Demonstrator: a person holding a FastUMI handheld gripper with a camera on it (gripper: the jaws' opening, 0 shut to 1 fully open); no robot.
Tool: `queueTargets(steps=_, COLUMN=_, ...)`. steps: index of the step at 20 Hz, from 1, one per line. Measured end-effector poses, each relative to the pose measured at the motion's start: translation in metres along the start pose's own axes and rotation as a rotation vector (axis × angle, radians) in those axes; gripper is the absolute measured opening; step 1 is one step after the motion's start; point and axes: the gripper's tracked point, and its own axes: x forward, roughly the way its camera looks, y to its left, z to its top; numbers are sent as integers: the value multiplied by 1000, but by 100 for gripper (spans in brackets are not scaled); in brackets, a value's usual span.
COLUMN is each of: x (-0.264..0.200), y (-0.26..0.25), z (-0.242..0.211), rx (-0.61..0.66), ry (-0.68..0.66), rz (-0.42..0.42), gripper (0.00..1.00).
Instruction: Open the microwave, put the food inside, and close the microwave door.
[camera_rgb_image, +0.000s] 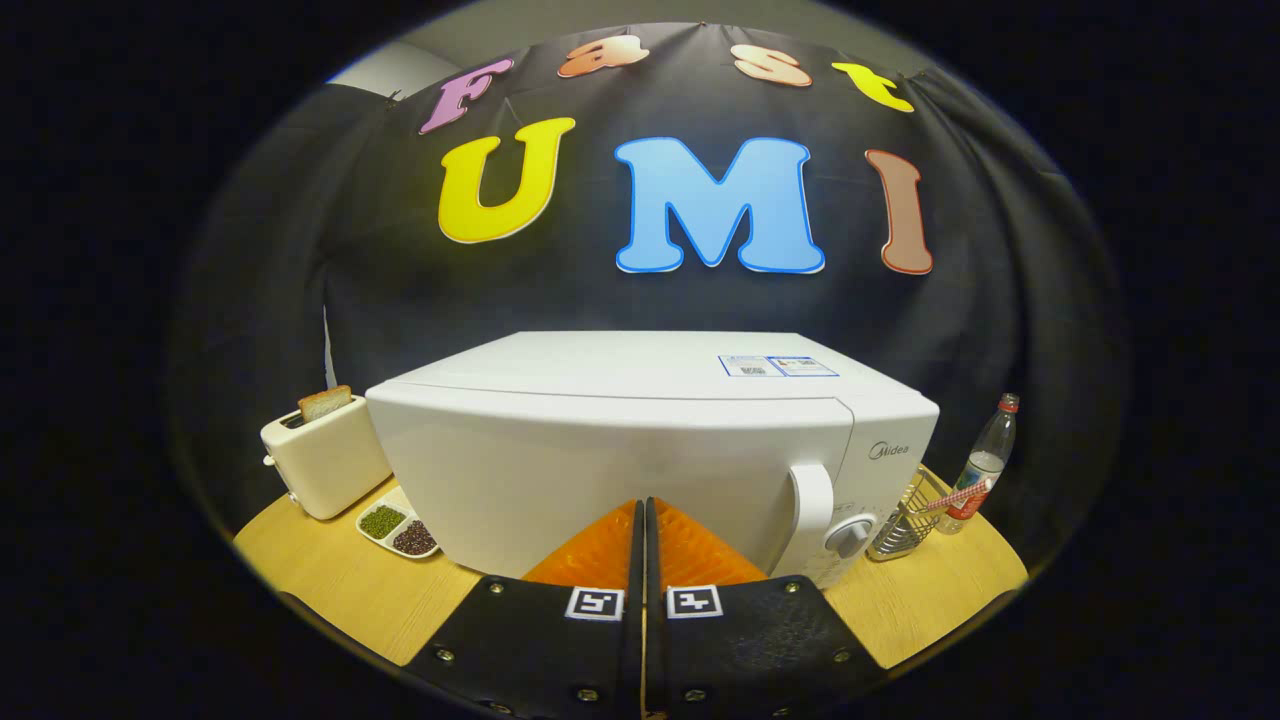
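A white microwave (640, 440) stands on the wooden table (330, 580) with its door closed. Its vertical white handle (812, 510) is on the door's right side, beside a round knob (848, 537). My gripper (642, 510) is shut with nothing between its fingers, its tips close in front of the door's lower middle, left of the handle. I cannot tell whether the tips touch the door. A white two-part dish (398, 528) holding green and dark grains lies on the table left of the microwave.
A cream toaster (325, 455) with a slice of bread (325, 402) sticking up stands left of the microwave. On the right are a wire rack (908, 520) with a striped item and a clear bottle (985, 465) with a red cap.
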Motion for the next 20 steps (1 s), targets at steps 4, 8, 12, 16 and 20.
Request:
queueTargets(steps=4, x=-46, y=4, z=28, rx=-3, ry=-60, rz=-1, gripper=2)
queueTargets(steps=8, x=-95, y=6, z=42, rx=17, ry=-101, rz=-10, gripper=2)
queueTargets(steps=12, x=-145, y=1, z=51, rx=20, ry=-136, rz=-45, gripper=2)
queueTargets(steps=16, x=-193, y=0, z=51, rx=21, ry=-160, rz=-68, gripper=2)
queueTargets(steps=20, x=-232, y=2, z=50, rx=23, ry=-185, rz=-78, gripper=2)
